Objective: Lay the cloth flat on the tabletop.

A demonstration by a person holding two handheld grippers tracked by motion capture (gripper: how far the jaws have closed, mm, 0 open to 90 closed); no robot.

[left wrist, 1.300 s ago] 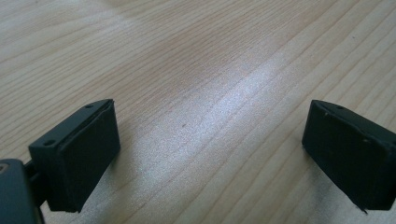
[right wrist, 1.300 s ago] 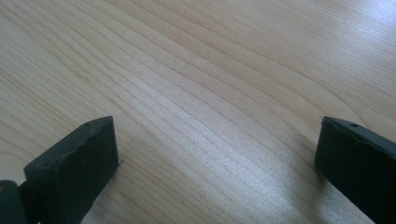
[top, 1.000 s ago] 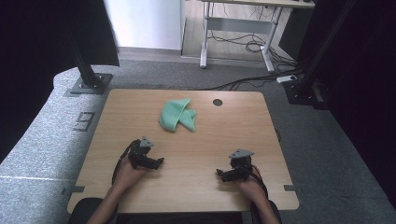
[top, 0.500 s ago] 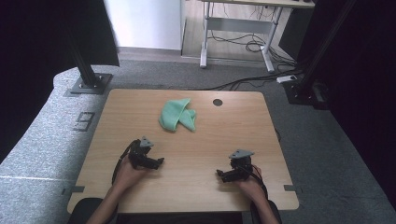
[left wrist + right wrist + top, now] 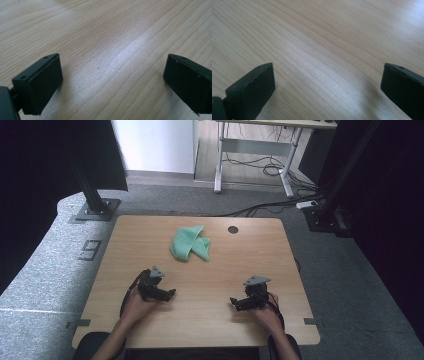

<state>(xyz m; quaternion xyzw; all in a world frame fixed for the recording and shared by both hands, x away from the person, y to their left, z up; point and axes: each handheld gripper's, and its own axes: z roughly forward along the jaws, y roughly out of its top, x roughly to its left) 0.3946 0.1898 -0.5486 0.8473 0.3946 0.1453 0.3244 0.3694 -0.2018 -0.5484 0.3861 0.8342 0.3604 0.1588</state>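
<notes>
A crumpled green cloth (image 5: 190,242) lies on the wooden table (image 5: 250,255), toward its far middle. My left gripper (image 5: 169,294) rests low on the near left of the table, held by a hand, well short of the cloth. My right gripper (image 5: 234,301) rests at the near right, pointing left. In the left gripper view my left gripper (image 5: 112,80) stands open over bare wood, its fingers (image 5: 40,85) wide apart. In the right gripper view my right gripper (image 5: 327,85) is open too, with nothing between its fingers (image 5: 254,90).
A round cable hole (image 5: 233,229) sits near the table's far edge, right of the cloth. Black stand posts (image 5: 92,195) rise off the far left corner and a second post (image 5: 330,200) off the far right. Grey carpet surrounds the table.
</notes>
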